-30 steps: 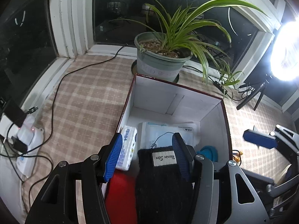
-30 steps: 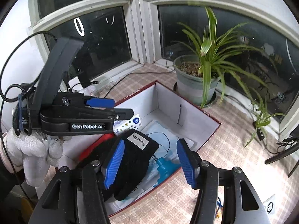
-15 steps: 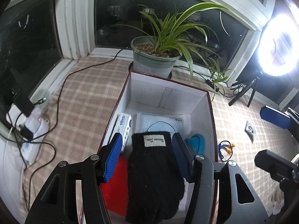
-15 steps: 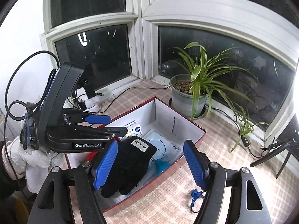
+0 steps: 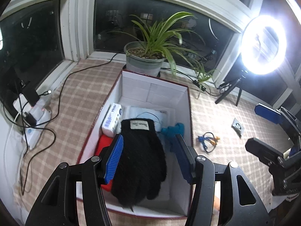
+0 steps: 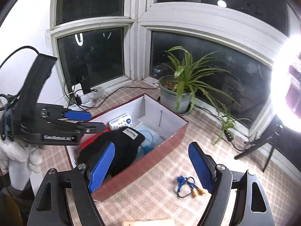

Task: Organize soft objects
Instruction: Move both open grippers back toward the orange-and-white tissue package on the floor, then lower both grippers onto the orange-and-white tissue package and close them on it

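Black knit glove (image 5: 141, 156) lies in the box (image 5: 185, 113), soft and floppy; best pinched at the cuff; left tool (image 5: 148, 158) open, empty; right tool (image 6: 152, 167) opening, nothing between.

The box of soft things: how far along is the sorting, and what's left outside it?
Done: the black knit glove, tissue pack, a teal item and something red lie in the box. In hand: nothing; the left gripper stands open above the glove, the right gripper jaws are opening, empty. Left: probably the blue cord on the cloth.
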Demonstrator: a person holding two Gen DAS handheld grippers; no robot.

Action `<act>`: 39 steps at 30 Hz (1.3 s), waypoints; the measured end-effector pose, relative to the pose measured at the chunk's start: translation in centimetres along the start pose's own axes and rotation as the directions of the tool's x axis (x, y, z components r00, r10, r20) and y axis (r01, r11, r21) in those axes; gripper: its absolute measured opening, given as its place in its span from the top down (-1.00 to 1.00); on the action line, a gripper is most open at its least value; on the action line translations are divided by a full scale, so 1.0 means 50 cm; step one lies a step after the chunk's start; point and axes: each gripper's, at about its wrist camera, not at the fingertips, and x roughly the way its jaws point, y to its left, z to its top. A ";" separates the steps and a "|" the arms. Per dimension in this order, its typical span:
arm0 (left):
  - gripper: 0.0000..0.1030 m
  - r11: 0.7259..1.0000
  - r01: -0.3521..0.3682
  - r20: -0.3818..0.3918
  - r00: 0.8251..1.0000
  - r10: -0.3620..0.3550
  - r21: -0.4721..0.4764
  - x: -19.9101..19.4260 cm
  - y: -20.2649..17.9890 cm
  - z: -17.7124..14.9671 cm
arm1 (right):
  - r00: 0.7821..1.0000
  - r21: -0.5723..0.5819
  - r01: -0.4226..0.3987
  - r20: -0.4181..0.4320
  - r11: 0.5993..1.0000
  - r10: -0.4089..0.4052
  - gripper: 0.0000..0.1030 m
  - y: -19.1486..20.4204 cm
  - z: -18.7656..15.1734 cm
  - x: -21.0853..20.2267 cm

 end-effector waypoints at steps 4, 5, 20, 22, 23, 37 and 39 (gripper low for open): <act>-0.06 1.000 0.022 0.008 1.000 -0.023 0.014 -0.024 -0.027 -0.019 | 1.000 0.019 0.025 0.012 1.000 -0.025 -0.51 -0.011 -0.017 -0.034; -0.06 0.999 0.027 0.009 1.000 -0.027 0.017 -0.028 -0.033 -0.022 | 0.999 0.025 0.037 0.013 0.999 -0.037 -0.51 -0.014 -0.023 -0.044; -0.06 0.984 0.149 -0.061 0.988 -0.143 0.103 -0.014 -0.166 -0.087 | 0.987 0.091 0.161 -0.005 0.983 -0.161 -0.51 -0.072 -0.122 -0.142; -0.06 0.979 0.167 -0.079 0.984 -0.158 0.115 -0.007 -0.186 -0.096 | 0.984 0.109 0.177 -0.014 0.978 -0.177 -0.51 -0.084 -0.137 -0.153; -0.06 0.977 0.173 -0.084 0.983 -0.163 0.121 -0.006 -0.193 -0.100 | 0.983 0.119 0.185 -0.017 0.975 -0.184 -0.51 -0.090 -0.145 -0.160; -0.06 0.958 0.248 -0.196 0.956 -0.218 0.145 0.056 -0.276 -0.168 | 0.973 0.278 0.230 -0.093 0.932 -0.212 -0.51 -0.174 -0.283 -0.225; -0.06 0.959 0.254 -0.215 0.951 -0.224 0.125 0.073 -0.276 -0.177 | 0.974 0.312 0.225 -0.104 0.923 -0.203 -0.51 -0.189 -0.309 -0.235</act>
